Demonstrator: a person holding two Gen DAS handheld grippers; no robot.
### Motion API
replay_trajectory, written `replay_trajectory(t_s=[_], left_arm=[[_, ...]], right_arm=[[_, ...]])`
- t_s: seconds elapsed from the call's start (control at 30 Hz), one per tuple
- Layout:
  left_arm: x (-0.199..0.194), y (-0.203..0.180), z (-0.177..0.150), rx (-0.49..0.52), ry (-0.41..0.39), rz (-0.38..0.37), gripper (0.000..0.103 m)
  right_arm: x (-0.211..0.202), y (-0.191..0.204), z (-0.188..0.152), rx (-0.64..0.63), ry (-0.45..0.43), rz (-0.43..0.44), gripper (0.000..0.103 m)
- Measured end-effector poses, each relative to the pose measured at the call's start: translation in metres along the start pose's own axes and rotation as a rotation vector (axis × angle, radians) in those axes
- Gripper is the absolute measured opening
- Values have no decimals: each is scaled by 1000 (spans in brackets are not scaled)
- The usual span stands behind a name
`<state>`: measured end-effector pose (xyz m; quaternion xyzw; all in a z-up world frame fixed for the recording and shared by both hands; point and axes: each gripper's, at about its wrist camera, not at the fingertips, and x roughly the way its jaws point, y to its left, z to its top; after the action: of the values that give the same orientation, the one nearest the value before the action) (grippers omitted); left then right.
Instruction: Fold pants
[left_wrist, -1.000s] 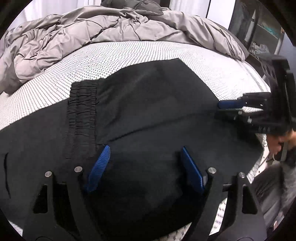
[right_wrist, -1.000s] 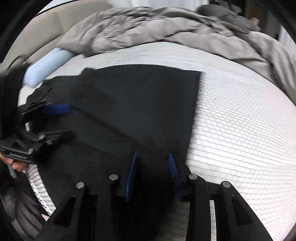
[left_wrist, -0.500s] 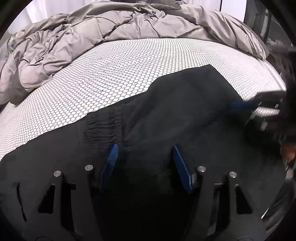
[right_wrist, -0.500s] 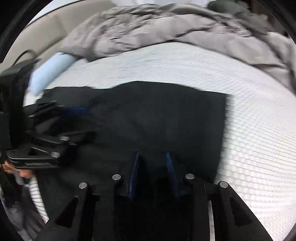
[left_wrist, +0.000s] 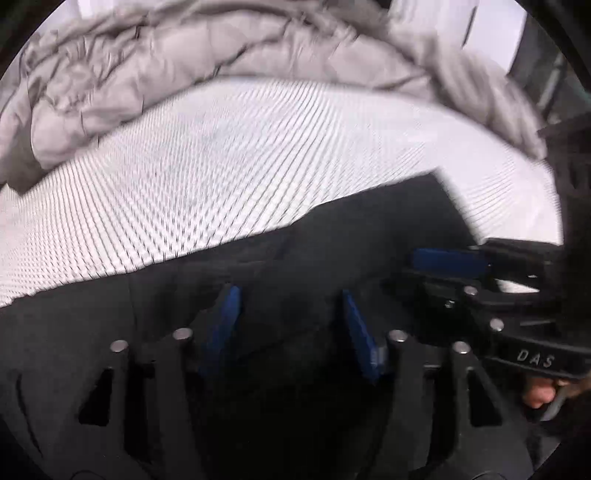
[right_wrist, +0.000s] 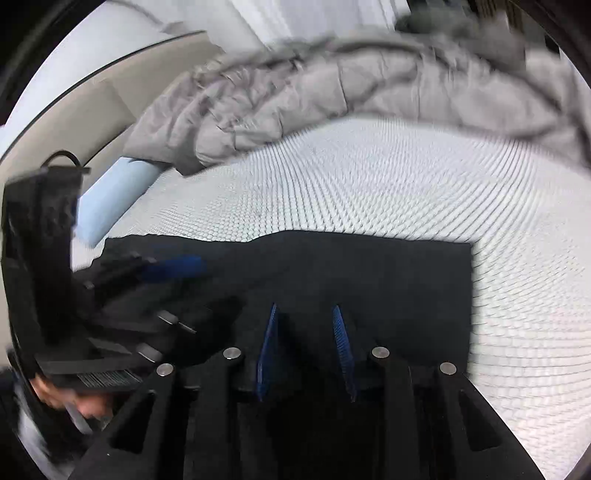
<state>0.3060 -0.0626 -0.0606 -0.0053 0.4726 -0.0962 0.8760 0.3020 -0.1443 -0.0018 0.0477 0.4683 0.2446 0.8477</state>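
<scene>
I see a rumpled grey duvet (left_wrist: 207, 70) heaped along the far edge of the mattress (left_wrist: 207, 177), whose white honeycomb cover lies bare between the bedding and my work. From the right wrist view a pale blue pillow (right_wrist: 110, 195) sits at the far left corner, partly tucked under the duvet, with a beige headboard (right_wrist: 74, 110) behind it. Both views are smeared by motion, so fine detail is lost.

The black pants (left_wrist: 332, 251) lie along the near edge of the mattress, spread flat with a straight far edge and a squared corner on the right side in the right wrist view.

My left gripper (left_wrist: 288, 321) sits low over the cloth, its blue pads (left_wrist: 221, 325) set apart with dark fabric bunched between them; I cannot tell whether they are actually pinching it. My right gripper (right_wrist: 304, 350) has its pads (right_wrist: 267, 350) closer together, with a fold of the pants rising between them; they appear to be clamping it.

Each gripper shows in the other's view: the right one (left_wrist: 480, 280) enters from the right side, lying level over the pants, with fingers (left_wrist: 539, 397) under its handle. The left one (right_wrist: 122, 295) reaches in from the left, near the pants' end by the pillow.
</scene>
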Motion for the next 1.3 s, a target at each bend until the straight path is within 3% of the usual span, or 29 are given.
replay_trajectory(t_s=[0.1,0.17,0.27,0.37,0.43,0.47,0.57,0.67,0.83,0.97,1.03,1.1,1.23,1.3], left_arm=[[-4,3,-4,49,-26,-12,43],[-8,7,-7,51,-37,-34,42],[-22,8,-14,48,-59,-38,42],[-55,5,-27,27,-89,-60,43],[-78,0,-44,48,-133,-115,47],[-79,-2,-53,55,-125,-131,54],[-63,-10,-74,107,-39,-127,56],[-66,-8,-87,154,-65,-112,56],[-99,7,-104,111,-92,-88,56],[-107,-10,-110,138,-111,-225,62],[-99,-26,-113,180,-83,-192,63],[-96,-34,-121,234,-69,-139,63],[-111,-11,-142,205,-56,-129,63],[-127,11,-160,167,-80,-178,63]], right_arm=[[13,-2,-5,-61,58,-109,29],[0,-5,-8,-117,31,-164,29],[-15,-24,-11,-83,5,-233,29],[-37,-24,-16,-47,-30,-234,29],[-53,-2,-23,-94,-71,-161,32],[-55,9,-26,-112,-83,-124,34],[-39,37,-42,-178,-15,-51,35],[-12,38,-60,-253,82,-136,35],[-47,8,-79,-238,39,-281,35],[-76,7,-89,-154,-25,-216,35],[-72,32,-94,-175,-28,-83,35],[-56,53,-100,-220,26,-42,35],[-54,53,-118,-313,61,-124,35],[-72,31,-121,-288,44,-176,35]])
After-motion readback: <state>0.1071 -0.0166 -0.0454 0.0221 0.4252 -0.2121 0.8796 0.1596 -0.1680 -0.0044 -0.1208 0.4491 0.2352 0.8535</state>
